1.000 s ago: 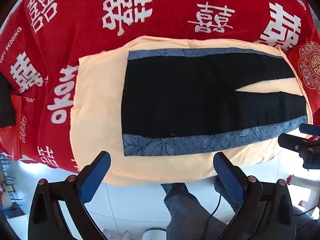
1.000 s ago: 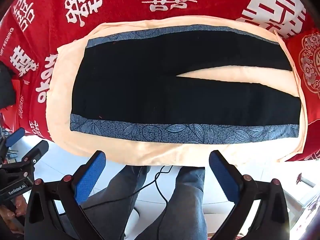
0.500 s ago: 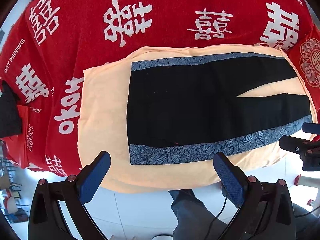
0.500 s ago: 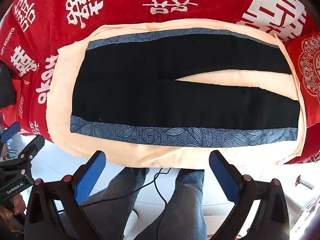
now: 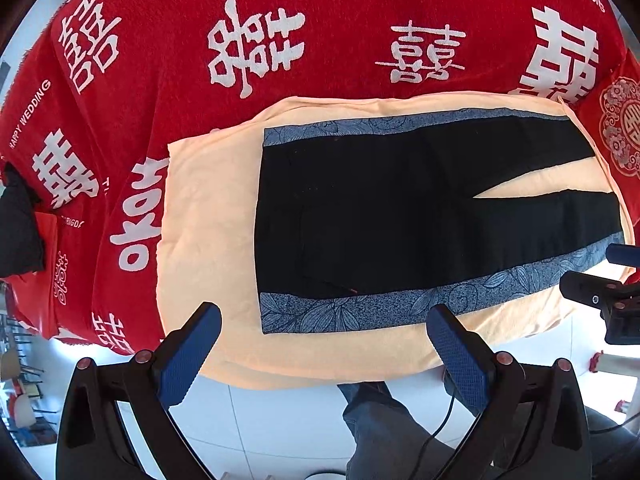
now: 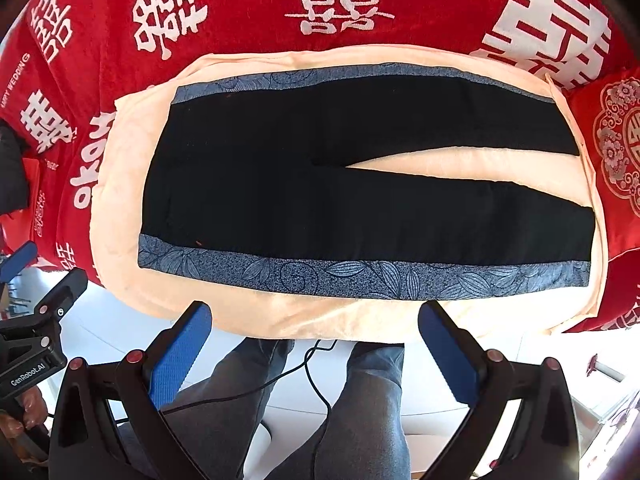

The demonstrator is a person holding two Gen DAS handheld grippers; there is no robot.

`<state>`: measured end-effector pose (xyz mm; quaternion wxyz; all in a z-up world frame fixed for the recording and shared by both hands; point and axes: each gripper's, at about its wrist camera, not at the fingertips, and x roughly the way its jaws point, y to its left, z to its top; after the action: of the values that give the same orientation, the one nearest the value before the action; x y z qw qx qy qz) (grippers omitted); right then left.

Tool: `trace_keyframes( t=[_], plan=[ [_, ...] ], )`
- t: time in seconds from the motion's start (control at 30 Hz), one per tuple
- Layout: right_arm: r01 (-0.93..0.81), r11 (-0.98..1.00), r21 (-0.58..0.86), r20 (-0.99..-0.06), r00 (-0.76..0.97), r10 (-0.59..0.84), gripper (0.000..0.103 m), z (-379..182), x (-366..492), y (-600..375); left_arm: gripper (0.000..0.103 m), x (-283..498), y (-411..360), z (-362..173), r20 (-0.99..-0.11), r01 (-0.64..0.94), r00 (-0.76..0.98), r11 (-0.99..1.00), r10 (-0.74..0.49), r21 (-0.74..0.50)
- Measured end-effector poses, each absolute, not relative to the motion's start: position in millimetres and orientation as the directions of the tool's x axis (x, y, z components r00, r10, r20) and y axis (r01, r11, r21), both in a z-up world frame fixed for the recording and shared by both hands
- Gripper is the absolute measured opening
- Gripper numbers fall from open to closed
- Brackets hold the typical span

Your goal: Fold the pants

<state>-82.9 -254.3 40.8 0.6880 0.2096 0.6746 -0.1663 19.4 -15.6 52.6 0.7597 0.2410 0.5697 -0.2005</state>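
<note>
Black pants [image 5: 400, 208] with blue patterned side stripes lie flat on a peach cloth [image 5: 208, 216], waistband to the left and the two legs spread apart to the right. They also show in the right wrist view [image 6: 320, 184]. My left gripper [image 5: 324, 340] is open and empty, hovering over the near edge by the waist end of the near stripe. My right gripper [image 6: 316, 336] is open and empty, over the near edge by the middle of the near leg. Each gripper shows at the edge of the other's view: the right one [image 5: 612, 284], the left one [image 6: 36, 280].
A red cloth with white characters [image 5: 280, 40] covers the table under the peach cloth [image 6: 120, 200]. A red cushion [image 6: 616, 152] lies at the right end. A dark item [image 5: 16, 224] sits at the far left. The person's legs [image 6: 360, 400] and a cable stand below the near edge.
Both grippers have moved forward and closer to the table's near edge; the pants sit lower and larger in both views. The pants have not moved. Both grippers stay open.
</note>
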Motion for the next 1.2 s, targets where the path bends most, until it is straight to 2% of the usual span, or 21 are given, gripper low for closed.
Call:
trace_keyframes(
  t=[0.7, 1.2],
  plan=[
    [0.448, 0.890, 0.084, -0.994, 0.098, 0.044, 0.103, 51.5, -76.2, -264.9, 0.103, 17.8, -24.8, 57.9, -0.957, 0.532, 0.291, 0.833, -0.009, 0.154],
    [0.310, 0.943, 0.121, -0.990, 0.110, 0.091, 0.103, 51.6, -103.7, -295.9, 0.103, -23.2, -44.8, 64.6, -0.969, 0.301, 0.245, 0.948, 0.027, 0.103]
  ],
)
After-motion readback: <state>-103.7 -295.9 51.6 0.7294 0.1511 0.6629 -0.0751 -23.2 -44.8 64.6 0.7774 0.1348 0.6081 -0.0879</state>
